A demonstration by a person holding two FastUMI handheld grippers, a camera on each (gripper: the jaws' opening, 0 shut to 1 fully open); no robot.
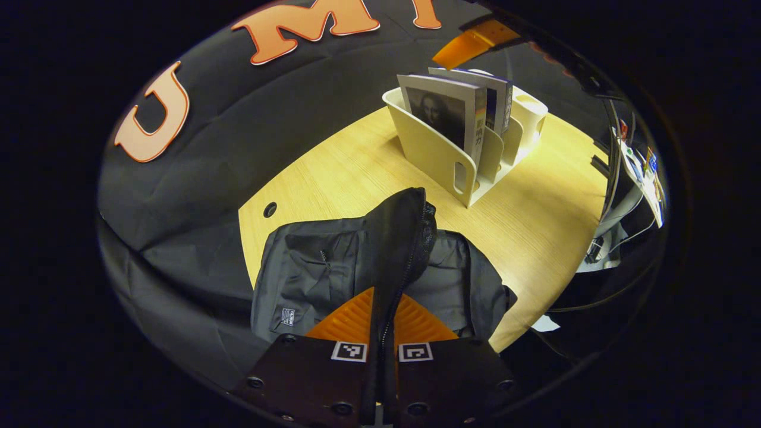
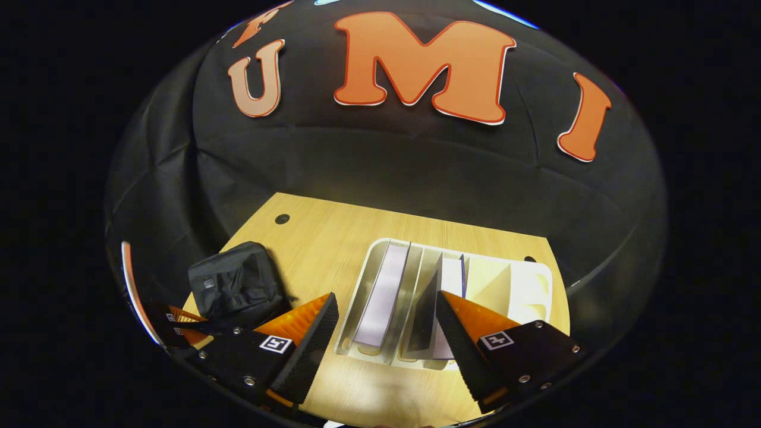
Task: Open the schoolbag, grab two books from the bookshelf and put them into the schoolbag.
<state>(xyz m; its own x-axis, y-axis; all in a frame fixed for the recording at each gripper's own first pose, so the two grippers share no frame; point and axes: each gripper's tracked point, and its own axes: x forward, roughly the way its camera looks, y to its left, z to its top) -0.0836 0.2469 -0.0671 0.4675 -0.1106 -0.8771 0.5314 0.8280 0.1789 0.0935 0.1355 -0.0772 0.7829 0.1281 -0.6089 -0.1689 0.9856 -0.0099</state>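
While the left gripper (image 1: 380, 333) pinches the raised flap (image 1: 399, 238) of the schoolbag (image 1: 309, 273) on the table (image 1: 535, 220), the right gripper (image 2: 386, 333) hangs spread wide above the bookshelf (image 2: 517, 291), closer to it. Two books (image 2: 383, 294) stand upright in its slots directly below, spines running away from the fingers, open tabletop around.

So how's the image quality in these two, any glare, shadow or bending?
Left gripper view: sharp, the table edge bows with fisheye distortion, the bookshelf casts a soft shadow. Right gripper view: the table's far edge curves too, a bright sheen on the wood, the schoolbag is dim.
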